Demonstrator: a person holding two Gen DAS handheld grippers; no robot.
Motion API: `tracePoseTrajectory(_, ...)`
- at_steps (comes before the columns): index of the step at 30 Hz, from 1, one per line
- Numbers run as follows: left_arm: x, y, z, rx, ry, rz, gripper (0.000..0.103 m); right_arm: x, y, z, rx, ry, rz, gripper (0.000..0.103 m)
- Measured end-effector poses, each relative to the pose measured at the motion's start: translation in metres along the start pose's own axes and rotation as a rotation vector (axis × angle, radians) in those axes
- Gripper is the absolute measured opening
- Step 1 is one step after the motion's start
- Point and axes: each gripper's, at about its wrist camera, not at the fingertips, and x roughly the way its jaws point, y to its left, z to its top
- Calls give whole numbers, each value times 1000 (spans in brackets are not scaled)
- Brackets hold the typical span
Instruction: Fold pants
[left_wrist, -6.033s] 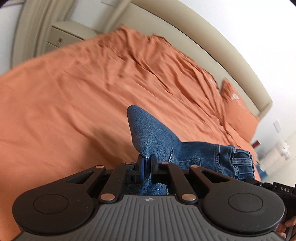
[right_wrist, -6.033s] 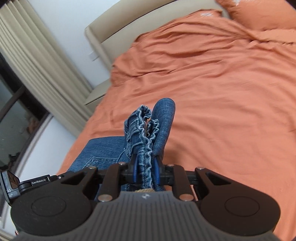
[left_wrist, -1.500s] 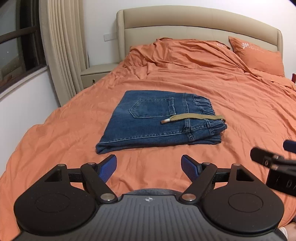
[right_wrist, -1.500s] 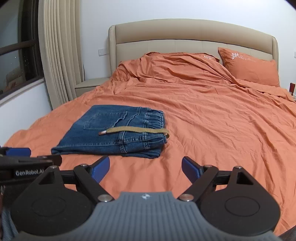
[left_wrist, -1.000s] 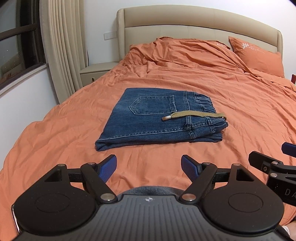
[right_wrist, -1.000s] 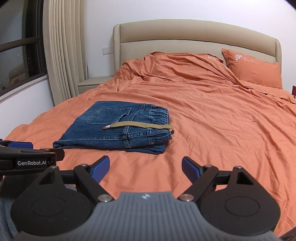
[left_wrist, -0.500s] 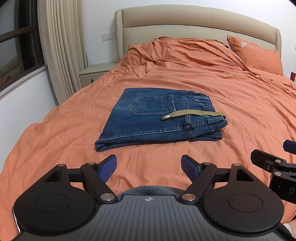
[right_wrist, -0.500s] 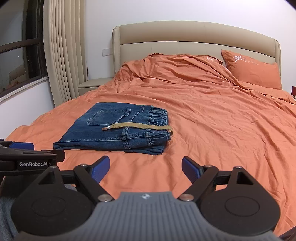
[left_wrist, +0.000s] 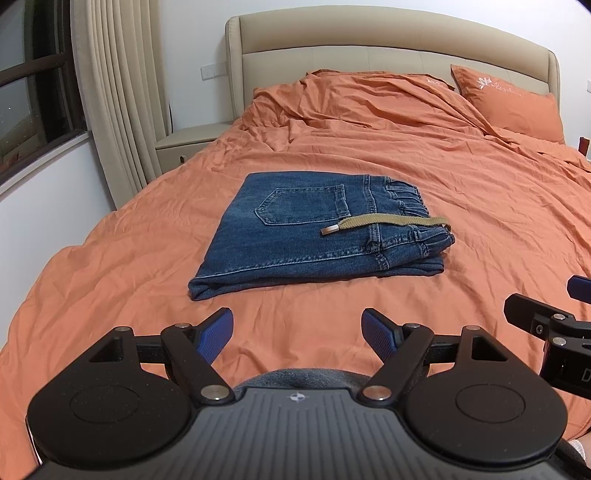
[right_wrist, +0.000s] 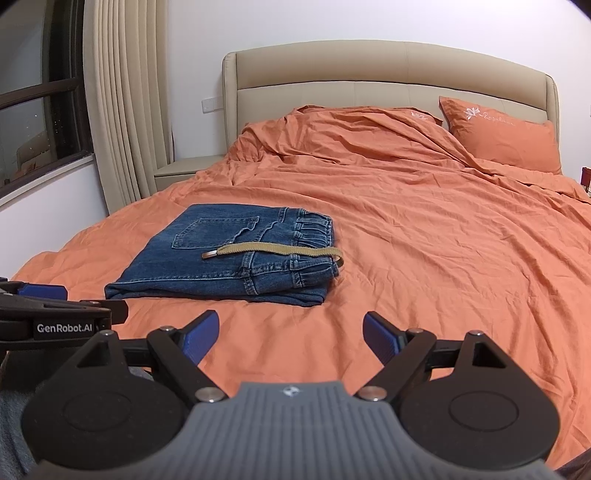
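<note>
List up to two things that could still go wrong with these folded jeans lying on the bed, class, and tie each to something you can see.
1. The tan drawstring lies loose across the folded jeans, its metal tip free; it could snag if the stack is lifted.
2. The jeans rest on a soft, wrinkled orange duvet, so the fold might slump or shift. The left gripper and right gripper are open, holding nothing.

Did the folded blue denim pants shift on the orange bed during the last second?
No. The folded blue denim pants lie unmoved against the beige headboard.

A home bedroom: a beige padded headboard (right_wrist: 388, 70), rumpled orange bedding (right_wrist: 424, 229), a beige nightstand (right_wrist: 184, 170), long cream curtains (right_wrist: 125, 110).
</note>
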Motion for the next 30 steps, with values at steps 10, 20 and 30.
tracePoseTrajectory(10,4,3,-1,12,1,-6,92,1,-3,1,13,5,1,81)
tracePoseTrajectory(20,6,3,-1,21,6,-6,92,1,-4,0,17,0,1,81)
tracePoseTrajectory(30,6,3,-1,25,6,-2,92,1,-5,-1,24,5,3,81)
